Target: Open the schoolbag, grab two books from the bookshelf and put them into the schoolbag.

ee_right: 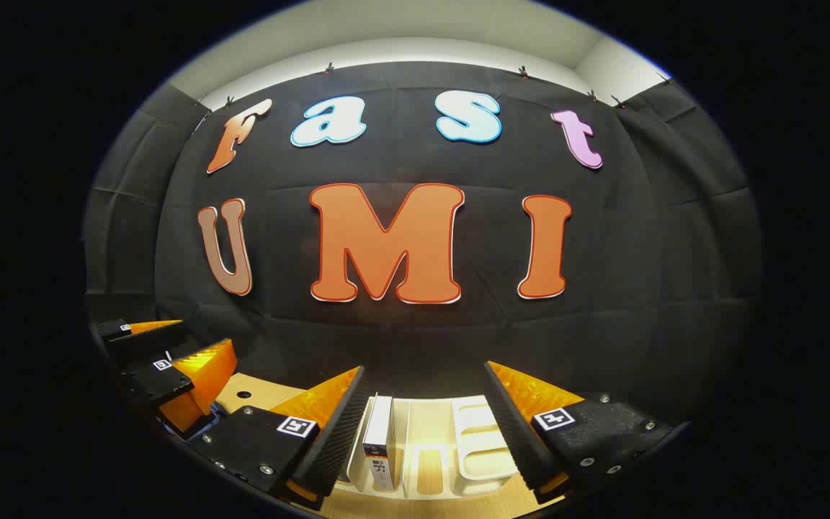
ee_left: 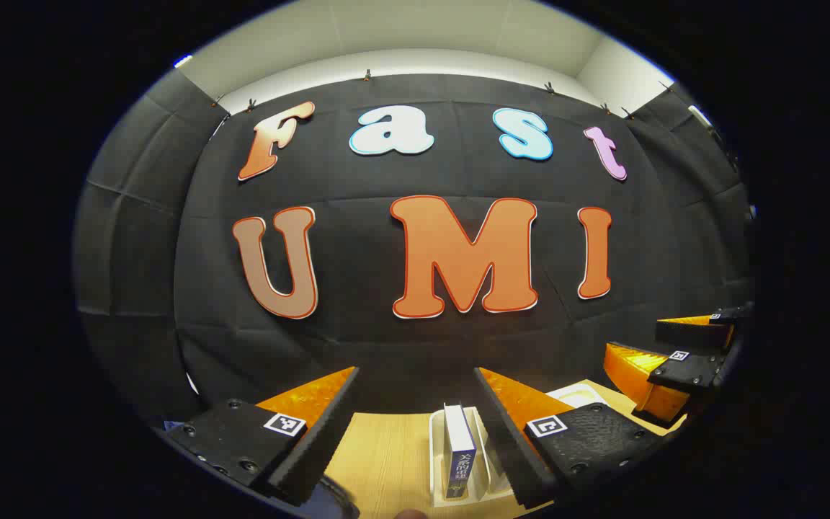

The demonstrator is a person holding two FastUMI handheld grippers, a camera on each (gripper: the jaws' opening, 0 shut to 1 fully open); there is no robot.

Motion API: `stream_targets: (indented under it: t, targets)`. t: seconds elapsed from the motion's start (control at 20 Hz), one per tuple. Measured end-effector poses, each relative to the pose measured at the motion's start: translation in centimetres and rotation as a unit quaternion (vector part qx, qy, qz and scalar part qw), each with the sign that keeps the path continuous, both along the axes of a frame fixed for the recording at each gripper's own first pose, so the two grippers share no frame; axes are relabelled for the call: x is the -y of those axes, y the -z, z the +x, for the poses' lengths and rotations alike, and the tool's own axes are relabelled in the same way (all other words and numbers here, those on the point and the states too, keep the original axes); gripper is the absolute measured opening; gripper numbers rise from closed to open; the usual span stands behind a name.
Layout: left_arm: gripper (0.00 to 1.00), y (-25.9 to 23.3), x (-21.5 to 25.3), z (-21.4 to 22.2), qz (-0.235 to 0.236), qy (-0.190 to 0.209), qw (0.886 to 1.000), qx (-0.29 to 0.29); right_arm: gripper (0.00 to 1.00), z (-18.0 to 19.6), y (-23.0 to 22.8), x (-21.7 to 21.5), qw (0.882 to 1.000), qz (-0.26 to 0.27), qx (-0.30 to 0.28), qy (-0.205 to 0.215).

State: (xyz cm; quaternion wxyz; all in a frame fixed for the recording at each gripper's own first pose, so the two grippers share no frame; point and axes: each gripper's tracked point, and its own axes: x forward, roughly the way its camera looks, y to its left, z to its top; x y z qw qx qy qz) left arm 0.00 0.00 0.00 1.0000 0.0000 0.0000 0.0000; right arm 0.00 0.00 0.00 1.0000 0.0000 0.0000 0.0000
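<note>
A book with a blue spine [ee_left: 458, 454] stands upright in a white rack [ee_left: 435, 461] on the wooden table; it sits low between the fingers of my left gripper [ee_left: 416, 371], which is open and above it. In the right gripper view a book with a white spine [ee_right: 379, 441] stands in the same white rack [ee_right: 480, 443], close to the left finger of my right gripper [ee_right: 424, 367]. That gripper is open too, and its fingers do not touch the book. Each gripper holds nothing.
The right gripper [ee_left: 674, 353] shows at the right of the left gripper view, and the left gripper [ee_right: 170, 360] at the left of the right gripper view, side by side. The wooden table [ee_left: 386, 454] runs up to the black cloth wall close behind the rack.
</note>
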Motion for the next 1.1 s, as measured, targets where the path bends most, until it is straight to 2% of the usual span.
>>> stream_targets:
  t: [0.75,0.8,0.85,1.1]
  targets:
    - [0.94,1.4,1.3,-0.1,-0.005,0.014,1.0,-0.021,0.94,-0.4,0.3,1.3,1.0,-0.002,-0.008,0.011]
    - [0.96,1.5,1.3,-0.1,-0.006,0.013,1.0,-0.023,0.94,-0.3,0.3,1.4,1.0,-0.003,-0.006,0.012]
    - [0.94,1.5,1.2,-0.1,-0.006,0.013,1.0,-0.023,0.94,-0.4,0.3,1.5,1.0,-0.003,-0.006,0.014]
    - [0.94,1.7,1.2,0.1,-0.004,0.012,1.0,-0.025,0.94,-0.1,0.7,1.3,1.0,-0.002,-0.013,0.013]
